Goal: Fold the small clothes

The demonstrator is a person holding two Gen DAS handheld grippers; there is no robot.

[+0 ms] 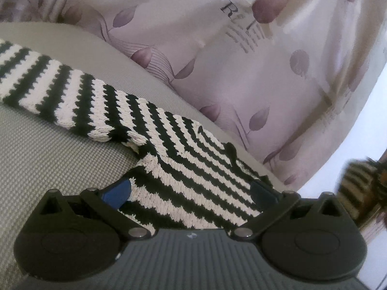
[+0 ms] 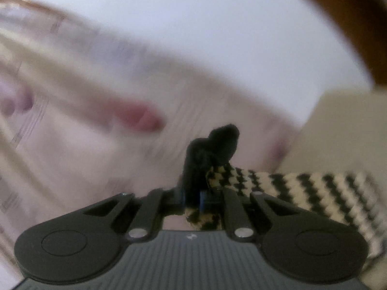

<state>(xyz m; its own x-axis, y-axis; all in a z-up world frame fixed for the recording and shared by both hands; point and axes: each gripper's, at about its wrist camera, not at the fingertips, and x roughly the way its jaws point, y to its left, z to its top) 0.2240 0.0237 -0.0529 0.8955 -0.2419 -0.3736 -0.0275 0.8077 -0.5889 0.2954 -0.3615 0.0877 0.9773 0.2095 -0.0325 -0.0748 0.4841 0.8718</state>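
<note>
Striped knit garment [image 1: 154, 130] lies on grey cushion [image 1: 48, 149], beside the floral curtain [image 1: 241, 72]. Left gripper [image 1: 191, 191]: jaws apart, straddling the garment. Right gripper [image 2: 192, 197]: jaws clamped together on the garment's black edge [image 2: 212, 149].

Black-and-white zigzag-striped knitted garment [image 1: 183, 145], black trim bunched at one edge [image 2: 212, 154]. Grey fine-weave fabric surface [image 1: 48, 159] underneath. Pale lilac curtain [image 1: 241, 72] printed with mauve leaves and thin line stems. Blue finger pads [image 1: 116, 191] on black gripper hardware.
</note>
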